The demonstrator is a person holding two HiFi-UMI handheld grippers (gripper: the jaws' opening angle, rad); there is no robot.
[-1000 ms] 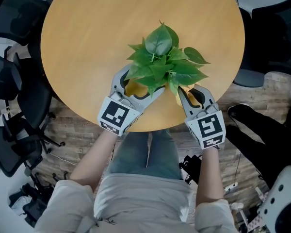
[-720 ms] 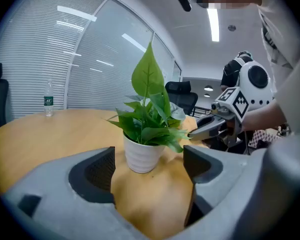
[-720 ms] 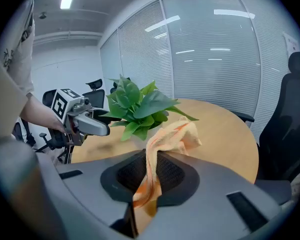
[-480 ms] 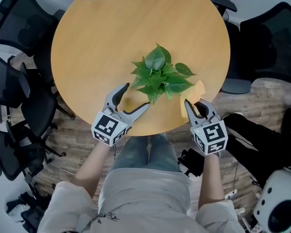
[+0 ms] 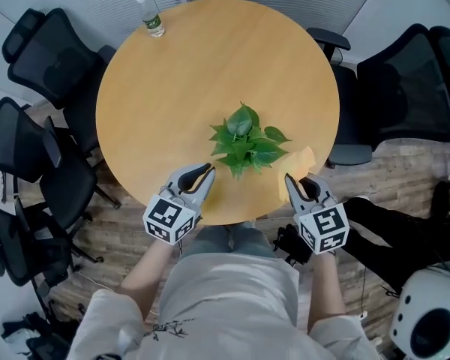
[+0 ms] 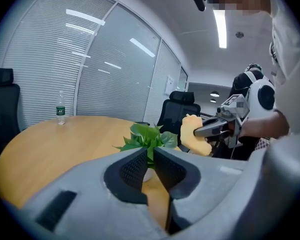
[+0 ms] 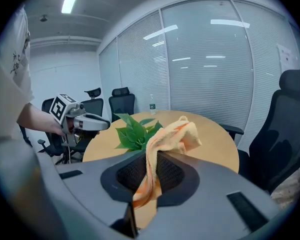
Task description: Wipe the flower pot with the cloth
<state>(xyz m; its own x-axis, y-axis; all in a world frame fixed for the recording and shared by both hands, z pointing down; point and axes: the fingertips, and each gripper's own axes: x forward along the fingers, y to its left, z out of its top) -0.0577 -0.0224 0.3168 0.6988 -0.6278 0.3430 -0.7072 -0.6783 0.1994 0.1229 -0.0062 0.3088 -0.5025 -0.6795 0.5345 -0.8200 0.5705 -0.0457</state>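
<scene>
A leafy green plant stands near the front of the round wooden table; its leaves hide the pot from above. In the left gripper view a bit of the white pot shows below the leaves. My left gripper hovers left of the plant, jaws closing, nearly together, nothing between them. My right gripper hangs right of the plant, shut on a pale orange cloth that droops over its pads. Neither gripper touches the plant.
A water bottle stands at the table's far left edge. Black office chairs ring the table, with more on the right. Glass walls with blinds stand behind.
Both grippers have drawn back from the plant and risen. The left jaws, wide open around the plant's base before, have come together. The cloth stays in the right gripper.
</scene>
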